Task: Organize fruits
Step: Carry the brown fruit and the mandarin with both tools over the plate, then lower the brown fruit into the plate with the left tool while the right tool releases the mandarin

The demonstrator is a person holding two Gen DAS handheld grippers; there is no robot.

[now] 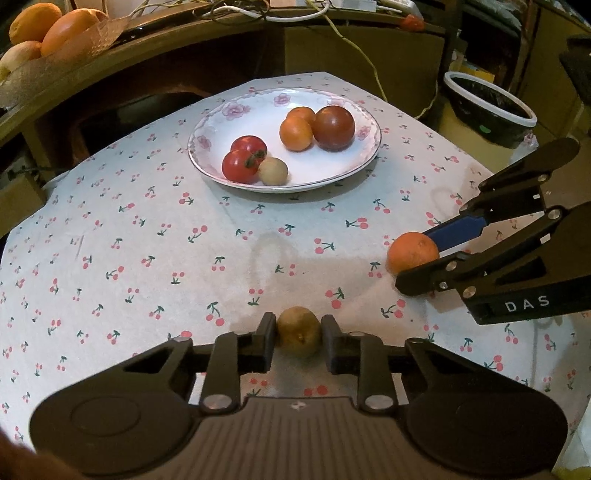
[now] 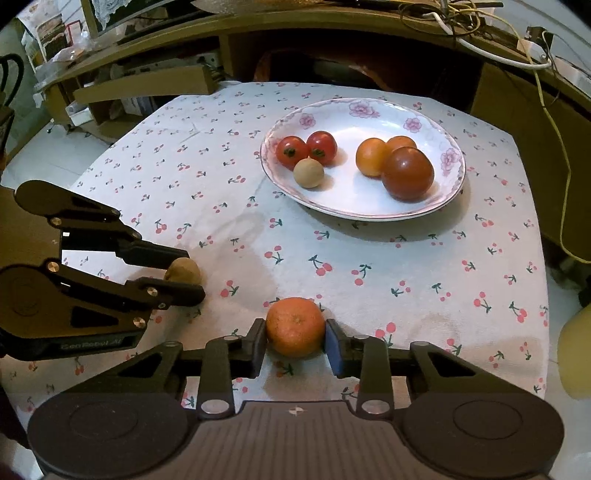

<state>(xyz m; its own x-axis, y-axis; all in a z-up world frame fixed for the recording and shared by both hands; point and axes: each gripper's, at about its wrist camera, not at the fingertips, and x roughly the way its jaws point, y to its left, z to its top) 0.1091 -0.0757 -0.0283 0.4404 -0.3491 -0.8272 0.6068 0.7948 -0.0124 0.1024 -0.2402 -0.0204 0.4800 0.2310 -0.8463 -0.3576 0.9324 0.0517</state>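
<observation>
A white flowered plate on the cherry-print tablecloth holds two red tomatoes, a small tan fruit, two oranges and a dark red tomato. My left gripper is shut on a brown kiwi resting on the cloth. My right gripper is shut on an orange tangerine, also on the cloth.
A wooden desk with cables runs behind the table. A tray of large oranges sits at far left. A black bin stands beyond the table's right edge. A yellow object is at the right.
</observation>
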